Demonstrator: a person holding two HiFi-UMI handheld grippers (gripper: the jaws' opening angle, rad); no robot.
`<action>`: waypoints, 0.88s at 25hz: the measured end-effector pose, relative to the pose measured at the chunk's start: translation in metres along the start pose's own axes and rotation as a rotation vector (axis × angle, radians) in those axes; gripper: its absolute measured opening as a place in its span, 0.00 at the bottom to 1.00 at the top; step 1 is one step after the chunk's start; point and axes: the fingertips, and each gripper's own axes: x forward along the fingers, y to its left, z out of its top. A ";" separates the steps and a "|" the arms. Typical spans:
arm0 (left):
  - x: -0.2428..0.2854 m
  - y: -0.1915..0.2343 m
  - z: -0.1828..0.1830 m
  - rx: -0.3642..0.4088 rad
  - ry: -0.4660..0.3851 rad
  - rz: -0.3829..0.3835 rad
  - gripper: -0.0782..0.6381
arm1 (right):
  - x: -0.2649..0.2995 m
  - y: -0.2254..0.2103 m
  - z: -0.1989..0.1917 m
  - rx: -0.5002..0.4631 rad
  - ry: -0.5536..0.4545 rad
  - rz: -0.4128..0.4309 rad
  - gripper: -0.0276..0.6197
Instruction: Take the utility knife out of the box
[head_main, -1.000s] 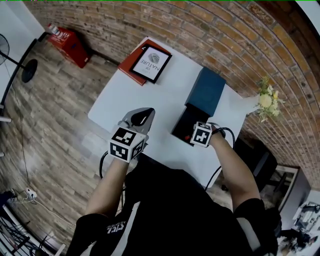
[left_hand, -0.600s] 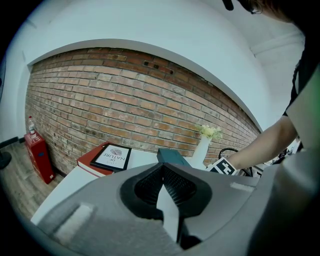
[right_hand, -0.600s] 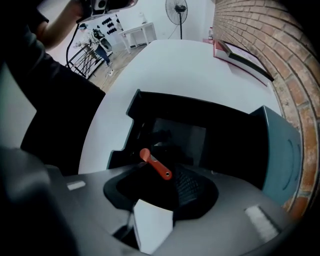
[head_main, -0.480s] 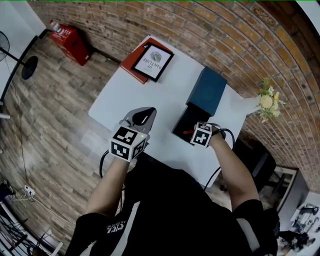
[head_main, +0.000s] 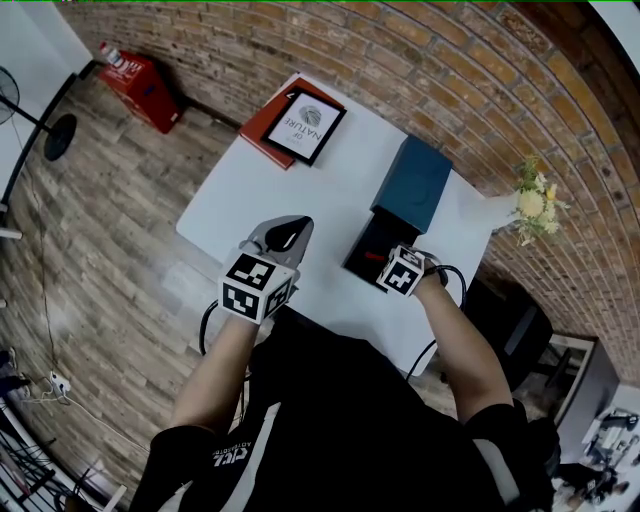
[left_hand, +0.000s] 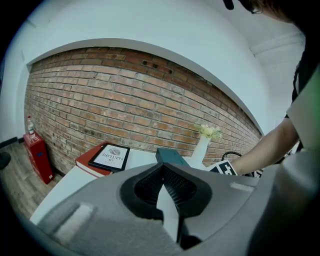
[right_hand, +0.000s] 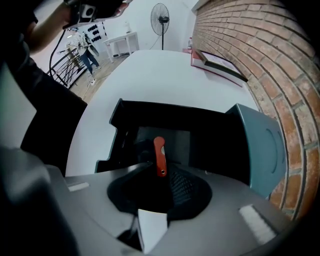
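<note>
Tabletop, white and rectangular (head_main: 250, 195), fills the centre of the head view; toward its right edge sits the dark teal cardboard box (right_hand: 150, 107), its tray open and its lid (right_hand: 260, 145) slid off to the right. Left gripper (left_hand: 163, 165) hangs over the near edge at lower left, jaws pressed together on nothing. Right gripper (right_hand: 161, 170) points down into the tray, and its jaws have just been closing: they appear to pinch the near end of the red-handled utility knife (right_hand: 159, 150), which is inside the box, so lifting it out looks next
</note>
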 end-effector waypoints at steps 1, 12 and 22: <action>0.000 -0.001 0.000 0.000 0.001 -0.001 0.12 | 0.000 0.001 -0.001 -0.012 -0.001 -0.004 0.17; 0.006 -0.015 0.004 0.023 0.007 -0.015 0.12 | 0.000 -0.003 -0.002 -0.026 -0.050 -0.085 0.14; 0.024 -0.031 -0.002 0.036 0.052 -0.067 0.12 | -0.032 -0.017 0.008 0.048 -0.160 -0.138 0.04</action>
